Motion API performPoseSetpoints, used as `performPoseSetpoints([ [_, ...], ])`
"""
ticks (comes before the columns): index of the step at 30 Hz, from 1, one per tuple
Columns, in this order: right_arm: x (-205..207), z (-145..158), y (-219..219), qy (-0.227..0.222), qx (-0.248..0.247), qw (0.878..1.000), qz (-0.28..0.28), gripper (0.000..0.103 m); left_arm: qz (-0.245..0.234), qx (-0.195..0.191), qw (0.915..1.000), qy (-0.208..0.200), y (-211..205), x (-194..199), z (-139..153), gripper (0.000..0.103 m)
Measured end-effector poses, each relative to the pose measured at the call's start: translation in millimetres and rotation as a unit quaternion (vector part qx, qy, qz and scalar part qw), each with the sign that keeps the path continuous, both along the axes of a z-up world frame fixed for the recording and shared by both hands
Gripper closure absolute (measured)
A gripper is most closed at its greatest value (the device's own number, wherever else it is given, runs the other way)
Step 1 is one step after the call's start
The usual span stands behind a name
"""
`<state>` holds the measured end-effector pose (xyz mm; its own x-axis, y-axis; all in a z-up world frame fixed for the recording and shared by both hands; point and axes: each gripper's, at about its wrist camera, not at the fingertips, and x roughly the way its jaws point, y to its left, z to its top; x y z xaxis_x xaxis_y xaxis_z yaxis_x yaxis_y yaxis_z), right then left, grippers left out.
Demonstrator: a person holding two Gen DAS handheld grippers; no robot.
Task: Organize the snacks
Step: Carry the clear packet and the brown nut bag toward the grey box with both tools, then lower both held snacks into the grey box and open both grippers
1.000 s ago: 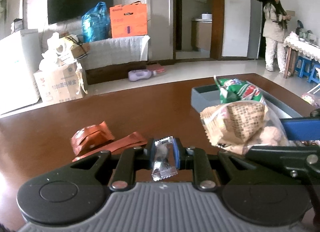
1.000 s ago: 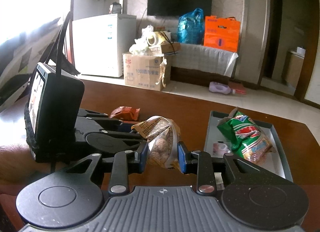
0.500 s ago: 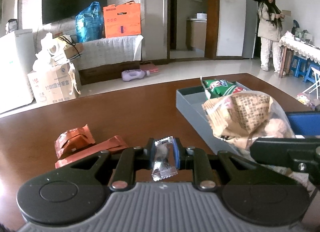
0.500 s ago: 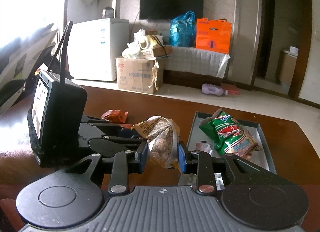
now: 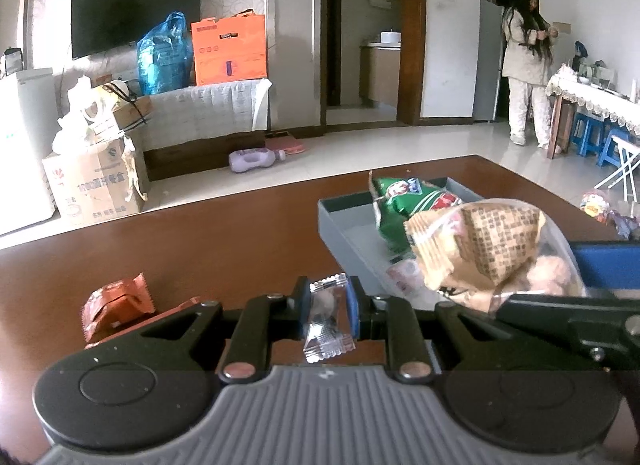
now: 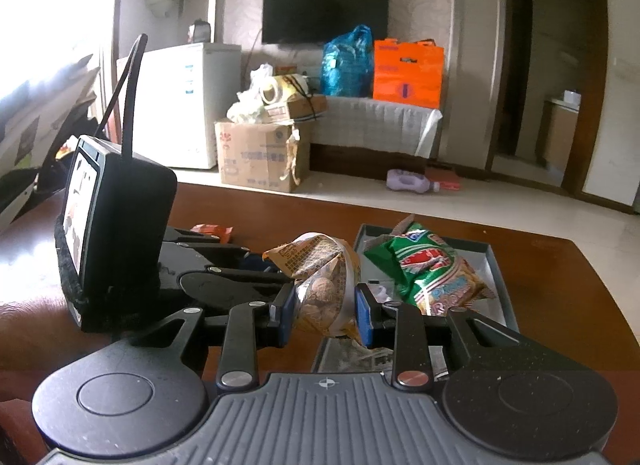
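Currently in your grip: two snack items, one per hand-held gripper.
Your left hand-held gripper (image 5: 327, 311) pinches a clear-wrapped candy (image 5: 326, 317) above the tabletop (image 5: 224, 241); your right hand-held gripper (image 6: 325, 307) clamps a tan biscuit bag (image 6: 324, 285) beside the grey tray (image 6: 498, 285), where a green snack bag (image 6: 428, 269) lies.

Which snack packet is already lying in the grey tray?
The green packet, lying in the grey tray. The tan packet and the clear-wrapped candy are held in tools; the orange packets lie on the table.
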<state>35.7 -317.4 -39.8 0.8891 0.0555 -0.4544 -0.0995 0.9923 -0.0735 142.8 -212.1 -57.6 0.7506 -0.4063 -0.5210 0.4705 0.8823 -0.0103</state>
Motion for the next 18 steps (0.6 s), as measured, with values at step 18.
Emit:
performPoseSetpoints([
  [18,7.4,-8.8,-53.0,0.014,0.007,0.996,-0.082,0.07,-0.062,-0.013,0.9979,-0.011,-58.6,13.9,3.3,0.086],
])
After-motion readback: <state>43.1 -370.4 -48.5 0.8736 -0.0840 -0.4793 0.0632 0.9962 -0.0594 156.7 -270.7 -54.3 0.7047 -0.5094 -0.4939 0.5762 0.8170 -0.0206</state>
